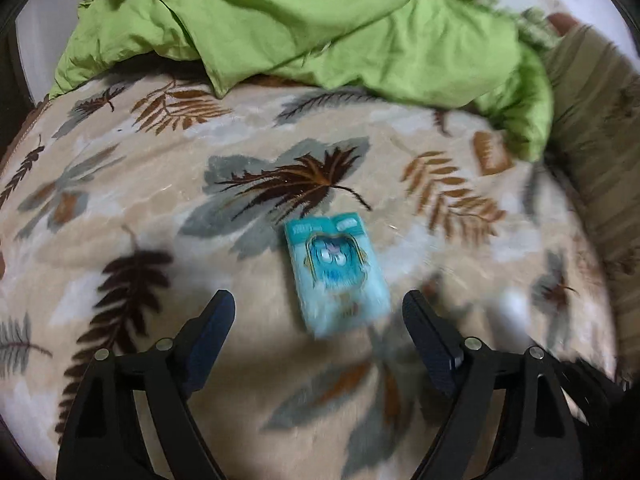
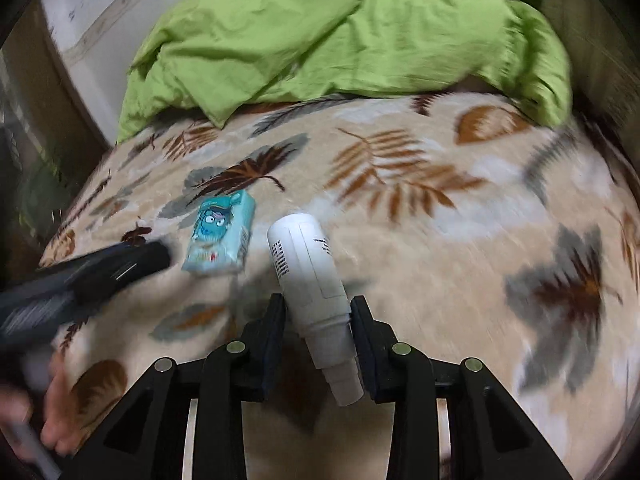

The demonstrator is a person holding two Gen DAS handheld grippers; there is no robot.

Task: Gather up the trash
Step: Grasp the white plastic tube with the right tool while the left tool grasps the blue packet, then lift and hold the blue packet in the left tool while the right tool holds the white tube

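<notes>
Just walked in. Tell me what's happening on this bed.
A person with a gripper in each hand is picking trash off a leaf-patterned blanket. The right gripper is shut on a white bottle, held between its fingers. The left gripper is open and lined up on a small blue carton lying flat on the blanket, not yet gripping it. A crumpled green duvet lies at the far end of the bed.

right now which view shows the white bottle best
The right wrist view: the white bottle fills the centre, clamped in the right gripper, barcode visible. The left wrist view shows only a blurred white smear at the right that may be it, beside the open left gripper.
</notes>
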